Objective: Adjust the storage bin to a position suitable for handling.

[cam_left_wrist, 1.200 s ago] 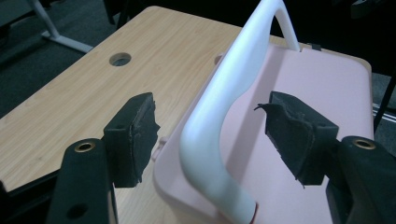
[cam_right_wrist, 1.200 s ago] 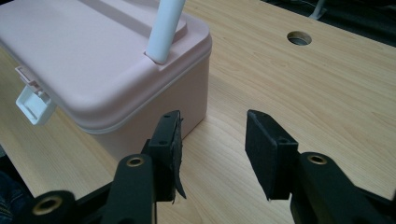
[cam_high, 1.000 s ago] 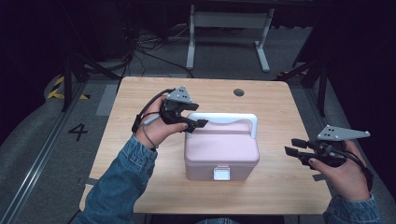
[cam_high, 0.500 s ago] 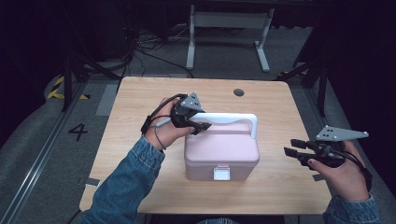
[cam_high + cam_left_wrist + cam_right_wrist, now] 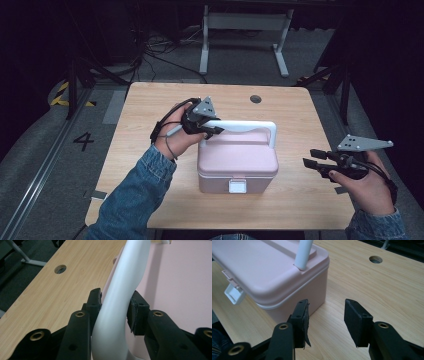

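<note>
Two tongs, one pink box [image 5: 237, 160] mid-worktop [image 5: 150, 105]
Left tongs [image 5: 212, 131] have just been closing, now pinching the white handle [image 5: 120, 302] at its 9 o'clock end; right tongs [image 5: 315, 159] hang spread at the box's 3 o'clock.

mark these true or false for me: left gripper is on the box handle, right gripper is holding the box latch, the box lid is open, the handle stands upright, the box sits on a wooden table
1. The left gripper is on the white handle: true. Its jaws have just been closing, and the pads sit against the handle on both sides.
2. The right gripper holds the white latch: false. Its jaws are open with nothing between them, off to the side of the pink box.
3. The box lid is open: false. It is down on the box.
4. The handle stands upright: true.
5. The box sits on the wooden table: true.
</note>
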Action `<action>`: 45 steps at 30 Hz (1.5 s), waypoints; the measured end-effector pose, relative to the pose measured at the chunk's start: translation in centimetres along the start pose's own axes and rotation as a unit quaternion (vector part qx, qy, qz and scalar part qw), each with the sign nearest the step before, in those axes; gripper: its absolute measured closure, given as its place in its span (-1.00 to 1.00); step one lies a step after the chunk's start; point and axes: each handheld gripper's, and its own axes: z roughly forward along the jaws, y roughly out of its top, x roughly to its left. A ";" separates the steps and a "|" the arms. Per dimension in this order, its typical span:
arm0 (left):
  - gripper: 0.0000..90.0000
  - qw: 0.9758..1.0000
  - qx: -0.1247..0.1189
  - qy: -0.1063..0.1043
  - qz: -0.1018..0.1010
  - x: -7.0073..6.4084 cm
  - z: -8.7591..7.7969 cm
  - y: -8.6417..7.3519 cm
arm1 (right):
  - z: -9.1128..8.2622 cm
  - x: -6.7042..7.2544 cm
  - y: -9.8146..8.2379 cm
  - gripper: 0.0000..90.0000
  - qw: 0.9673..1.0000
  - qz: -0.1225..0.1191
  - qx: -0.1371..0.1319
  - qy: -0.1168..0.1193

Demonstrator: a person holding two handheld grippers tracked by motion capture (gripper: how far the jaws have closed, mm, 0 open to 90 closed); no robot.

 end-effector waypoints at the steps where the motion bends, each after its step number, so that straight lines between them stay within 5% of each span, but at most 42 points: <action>1: 0.51 1.000 -0.002 0.002 0.001 0.1 -0.2 0.1 | 0.0 0.0 0.0 0.25 1.000 0.000 0.000 0.000; 21: 0.50 0.999 -0.037 0.002 -0.036 1.6 -2.0 1.6 | 0.0 0.5 0.4 0.24 1.000 -0.006 -0.011 0.022; 26: 0.50 0.998 -0.043 0.002 -0.040 2.0 -2.0 1.8 | 0.2 1.1 1.0 0.24 0.998 -0.009 -0.025 0.059; 29: 0.49 0.997 -0.051 0.001 -0.052 2.4 -1.8 1.7 | 0.5 1.7 1.5 0.34 0.996 -0.017 -0.033 0.087; 38: 0.49 0.996 -0.058 0.001 -0.061 2.9 -1.7 1.5 | 2.6 1.9 2.3 0.86 0.990 -0.046 -0.060 0.115; 41: 0.49 0.996 -0.060 0.001 -0.059 3.0 -1.7 1.4 | 3.8 1.4 2.4 0.95 0.983 -0.063 -0.081 0.152; 45: 0.49 0.996 -0.065 0.001 -0.063 3.2 -1.7 1.3 | 5.1 1.1 2.4 1.00 0.978 -0.078 -0.091 0.170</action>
